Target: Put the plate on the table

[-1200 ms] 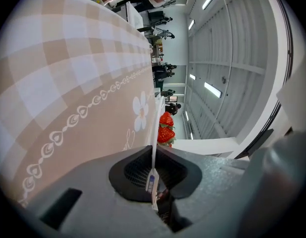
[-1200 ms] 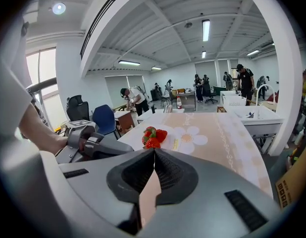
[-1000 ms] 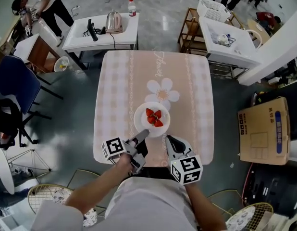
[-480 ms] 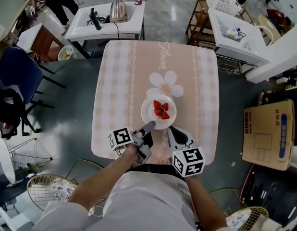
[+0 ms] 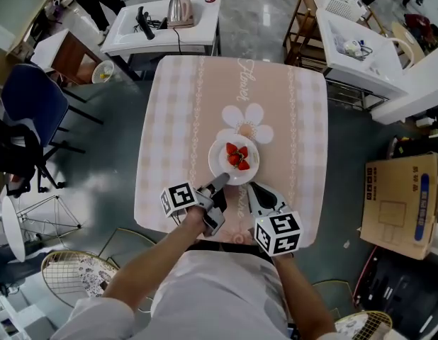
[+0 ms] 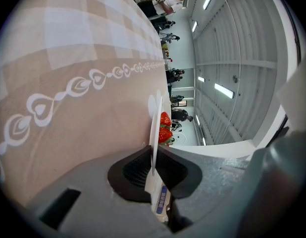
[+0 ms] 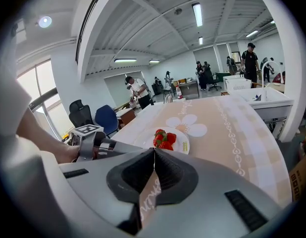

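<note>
A: Where is the plate (image 5: 218, 159)?

B: On the near half of the table (image 5: 175, 119), just below the white flower print (image 5: 247, 124) on the pink checked cloth. Strawberries (image 5: 237, 157) sit on it, a little right of its middle.

A: Is it resting on the cloth?

B: From the right gripper view it looks flat against the cloth. Whether its full weight is down cannot be told.

A: What has hold of it?

B: The left gripper (image 5: 220, 181). It reaches in from the near left, and its tips meet the plate's near rim. In the left gripper view the rim runs edge-on between the dark pads, which are closed narrow and pinch it from both sides. The red berries show just past the pads.

A: And the right gripper (image 5: 253, 188)?

B: It lies beside the plate's near right edge, close to it but apart from it. Its own view shows the jaws drawn together with nothing between them, only a thin slit with the cloth behind. Beyond them are the plate and the left gripper's marker cube (image 7: 87, 129).

A: Anything else around?

B: A white side table (image 5: 162, 34) with a kettle (image 5: 179, 9) stands beyond the far edge. There is a blue chair (image 5: 31, 105) at the left and a cardboard box (image 5: 403, 197) on the floor at the right.
</note>
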